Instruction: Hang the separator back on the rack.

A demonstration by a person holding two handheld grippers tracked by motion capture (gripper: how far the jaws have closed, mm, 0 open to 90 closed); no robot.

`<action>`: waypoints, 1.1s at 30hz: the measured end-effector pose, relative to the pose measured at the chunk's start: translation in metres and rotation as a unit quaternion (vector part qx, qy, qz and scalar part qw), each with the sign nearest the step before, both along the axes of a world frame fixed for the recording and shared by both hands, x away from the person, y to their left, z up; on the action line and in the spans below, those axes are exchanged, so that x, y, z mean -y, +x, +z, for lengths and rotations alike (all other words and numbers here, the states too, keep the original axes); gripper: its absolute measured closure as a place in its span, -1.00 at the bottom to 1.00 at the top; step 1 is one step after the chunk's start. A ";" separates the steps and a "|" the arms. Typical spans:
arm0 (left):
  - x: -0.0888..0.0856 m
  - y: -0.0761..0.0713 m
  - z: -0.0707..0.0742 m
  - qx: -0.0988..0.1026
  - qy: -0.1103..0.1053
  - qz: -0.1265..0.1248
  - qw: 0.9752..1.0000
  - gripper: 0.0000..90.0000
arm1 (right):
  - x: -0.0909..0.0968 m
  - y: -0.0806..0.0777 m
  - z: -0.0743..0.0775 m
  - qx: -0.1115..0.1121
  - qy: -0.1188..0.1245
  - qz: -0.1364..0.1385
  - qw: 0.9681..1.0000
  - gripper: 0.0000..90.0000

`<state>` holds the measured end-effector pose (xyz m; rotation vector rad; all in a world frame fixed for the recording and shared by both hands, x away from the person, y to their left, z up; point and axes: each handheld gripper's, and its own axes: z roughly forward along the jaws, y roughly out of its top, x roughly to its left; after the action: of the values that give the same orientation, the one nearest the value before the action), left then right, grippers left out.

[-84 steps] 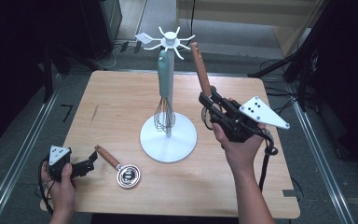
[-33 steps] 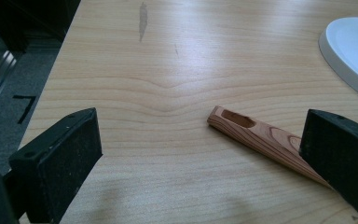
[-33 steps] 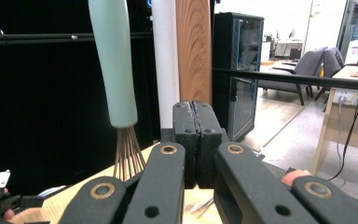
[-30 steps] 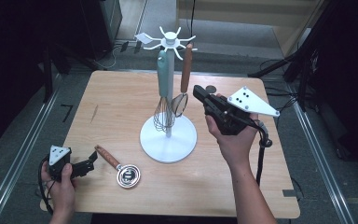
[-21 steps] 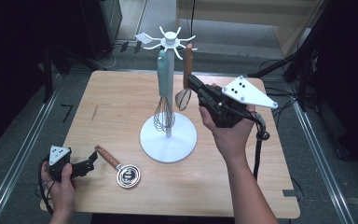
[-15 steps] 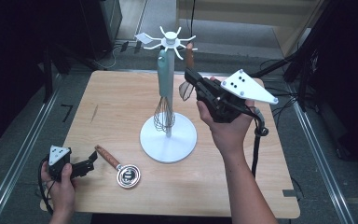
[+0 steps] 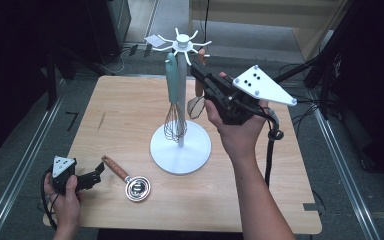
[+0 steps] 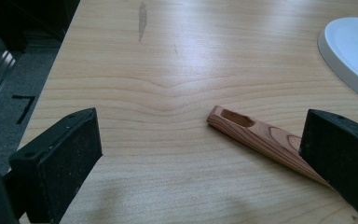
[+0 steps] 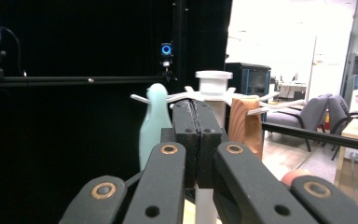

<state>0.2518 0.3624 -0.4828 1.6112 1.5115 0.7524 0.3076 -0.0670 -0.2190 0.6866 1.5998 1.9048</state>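
Wooden-handled strainer (image 7: 198, 90) hung on the white rack (image 7: 180, 100) at its 2 o'clock arm: brown handle up, round mesh head down, just beside the teal whisk (image 7: 173, 95). Right gripper (image 7: 200, 71) sat at the handle with jaws together, nothing between. Left gripper (image 7: 99, 170) was apart, straddling the measuring spoon (image 7: 128, 178) handle at the table's 7 o'clock.

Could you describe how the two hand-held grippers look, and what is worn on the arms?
Both the left gripper and right gripper are black with flat black jaws, each topped by a grey triangular plate with dark dots. A black cable trails from the right one. The forearms are sleeveless.
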 end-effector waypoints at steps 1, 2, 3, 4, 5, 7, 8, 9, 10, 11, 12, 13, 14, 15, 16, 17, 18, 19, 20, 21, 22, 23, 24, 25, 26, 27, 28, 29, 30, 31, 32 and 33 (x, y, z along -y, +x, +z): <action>0.000 0.000 0.000 0.000 0.000 0.000 1.000 -1.00 | -0.002 -0.001 0.000 0.000 -0.001 0.001 1.000 1.00; 0.000 0.000 0.000 0.000 0.000 0.000 1.000 -1.00 | -0.003 -0.001 0.001 0.000 -0.003 0.003 1.000 1.00; 0.000 0.000 0.000 0.000 0.000 0.000 1.000 -1.00 | -0.005 -0.001 0.001 0.000 -0.005 0.004 1.000 1.00; 0.000 0.000 0.000 0.001 0.000 0.000 1.000 -1.00 | -0.007 -0.001 0.001 0.001 -0.007 0.005 1.000 1.00; 0.000 0.000 0.000 0.000 0.000 0.000 1.000 -1.00 | -0.009 -0.001 0.002 0.002 -0.008 0.007 1.000 1.00; 0.000 0.000 0.000 0.001 0.000 -0.001 1.000 -1.00 | -0.012 -0.002 0.003 0.002 -0.011 0.010 1.000 1.00; 0.000 0.000 0.000 0.001 0.000 -0.001 1.000 -1.00 | -0.014 -0.002 0.004 0.005 -0.012 0.011 1.000 1.00; 0.000 0.000 0.000 0.001 0.001 0.000 1.000 -1.00 | -0.016 -0.003 0.004 0.002 -0.013 0.012 1.000 1.00; 0.000 0.000 0.000 0.001 0.000 -0.001 1.000 -1.00 | -0.018 -0.003 0.005 0.004 -0.014 0.013 1.000 1.00; 0.000 0.000 0.000 0.000 0.001 -0.001 1.000 -1.00 | -0.020 -0.004 0.005 0.002 -0.015 0.013 1.000 1.00; 0.000 0.000 0.000 0.001 0.000 -0.002 1.000 -1.00 | -0.021 -0.003 0.006 0.005 -0.017 0.014 1.000 1.00; 0.000 0.000 0.000 0.001 0.000 -0.002 1.000 -1.00 | -0.023 -0.003 0.006 0.005 -0.018 0.015 1.000 1.00; 0.000 0.000 0.000 0.001 0.000 -0.002 1.000 -1.00 | -0.025 -0.003 0.007 0.003 -0.020 0.015 1.000 1.00; 0.000 0.000 0.000 0.001 0.000 -0.002 1.000 -1.00 | -0.027 -0.003 0.007 0.003 -0.021 0.016 1.000 1.00; 0.000 0.000 0.000 0.000 0.000 -0.002 1.000 -1.00 | -0.029 -0.003 0.008 0.005 -0.021 0.017 1.000 1.00; 0.000 0.000 0.000 0.000 0.000 -0.002 1.000 -1.00 | -0.030 -0.003 0.009 0.006 -0.022 0.018 1.000 1.00; 0.000 0.000 0.000 0.000 0.000 -0.002 1.000 -1.00 | -0.032 -0.003 0.010 0.008 -0.023 0.019 1.000 1.00; 0.000 0.000 0.000 -0.001 0.001 -0.001 1.000 -1.00 | -0.033 -0.003 0.011 0.008 -0.025 0.019 0.999 1.00; 0.000 0.000 0.000 0.000 0.000 -0.002 1.000 -1.00 | -0.035 -0.003 0.012 0.006 -0.026 0.020 0.999 1.00; 0.000 0.000 0.000 0.001 0.000 -0.002 1.000 -1.00 | -0.036 -0.002 0.012 0.008 -0.028 0.019 0.999 1.00; 0.000 0.000 0.000 0.001 0.000 -0.002 1.000 -1.00 | -0.037 -0.002 0.012 0.010 -0.030 0.018 0.999 1.00; 0.000 0.000 0.000 -0.001 0.000 -0.002 1.000 -1.00 | -0.037 -0.003 0.012 0.011 -0.032 0.018 0.999 1.00; 0.000 -0.001 0.000 -0.002 0.001 -0.003 1.000 -1.00 | -0.037 -0.003 0.011 0.012 -0.032 0.017 0.999 1.00; -0.001 -0.001 0.000 -0.003 0.001 -0.004 1.000 -1.00 | -0.036 -0.004 0.010 0.011 -0.032 0.018 0.999 1.00; 0.000 -0.001 0.000 -0.002 0.001 -0.004 1.000 -1.00 | -0.035 -0.005 0.009 0.012 -0.033 0.017 0.999 1.00; 0.000 -0.001 0.000 -0.002 0.001 -0.004 1.000 -1.00 | -0.033 -0.006 0.008 0.011 -0.033 0.017 0.999 1.00; 0.000 -0.001 0.000 -0.001 0.001 -0.004 1.000 -1.00 | -0.031 -0.007 0.006 0.010 -0.032 0.018 0.999 1.00; 0.000 -0.001 0.000 -0.001 0.002 -0.004 1.000 -1.00 | -0.029 -0.007 0.004 0.010 -0.032 0.017 0.999 1.00; 0.000 -0.001 0.000 -0.001 0.002 -0.004 1.000 -1.00 | -0.026 -0.008 0.002 0.009 -0.032 0.015 0.999 1.00; 0.000 -0.001 0.000 -0.002 0.002 -0.003 1.000 -1.00 | -0.023 -0.009 0.000 0.005 -0.031 0.014 0.999 1.00; 0.000 -0.001 0.000 -0.001 0.002 -0.003 1.000 -1.00 | -0.019 -0.009 -0.004 0.004 -0.032 0.011 0.999 1.00; 0.000 -0.001 0.000 -0.001 0.002 -0.003 1.000 -1.00 | -0.017 -0.009 -0.006 0.003 -0.032 0.009 0.999 1.00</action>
<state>0.2509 0.3624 -0.4825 1.6193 1.5075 0.7515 0.2987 -0.0500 -0.2247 0.6419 1.6613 1.8590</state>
